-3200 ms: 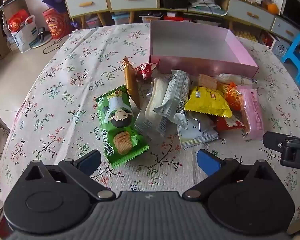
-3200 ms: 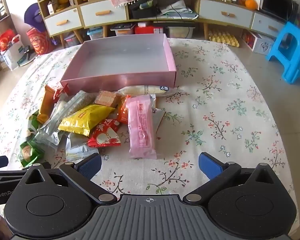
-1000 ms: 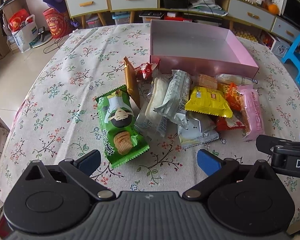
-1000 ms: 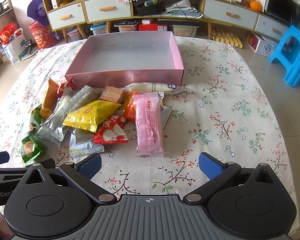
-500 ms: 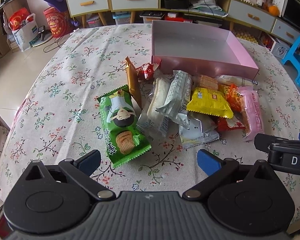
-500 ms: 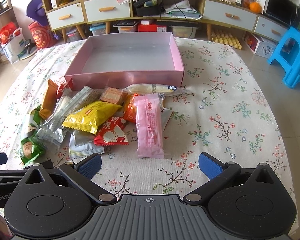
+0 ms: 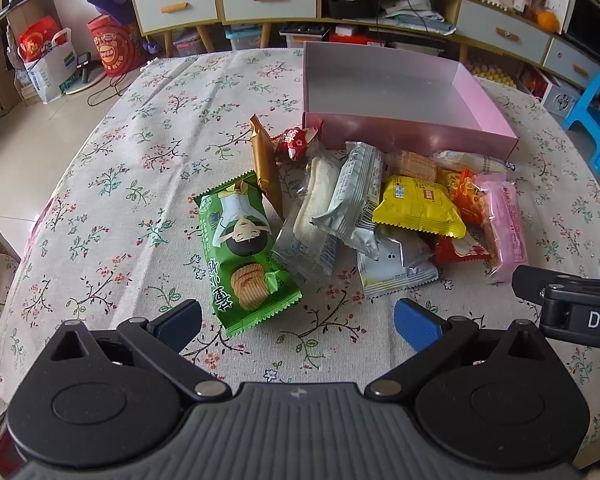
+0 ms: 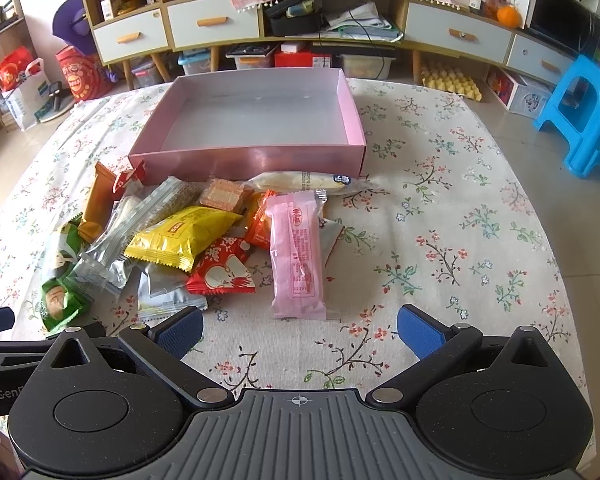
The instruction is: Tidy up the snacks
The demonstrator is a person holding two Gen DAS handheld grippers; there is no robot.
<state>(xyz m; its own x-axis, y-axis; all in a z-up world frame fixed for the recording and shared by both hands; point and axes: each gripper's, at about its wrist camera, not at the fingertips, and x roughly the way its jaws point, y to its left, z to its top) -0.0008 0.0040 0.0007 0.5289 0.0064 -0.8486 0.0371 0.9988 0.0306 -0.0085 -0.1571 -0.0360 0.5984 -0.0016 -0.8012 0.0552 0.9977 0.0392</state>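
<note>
Behind the snack pile [image 8: 204, 236], the pink box [image 8: 256, 160] has nothing in it, and both my grippers [image 7: 296, 322] [image 8: 300, 330] are wide open.

Right claw [image 7: 572, 312] reads "DA"; left claw [image 8: 4, 364] "Gen".

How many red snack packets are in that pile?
2. One small red packet lies by the pink box's near-left corner; another red packet sits under the yellow bag. More may be hidden.

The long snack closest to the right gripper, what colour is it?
Pink wrapper with red print, clearest in the right wrist view.
</note>
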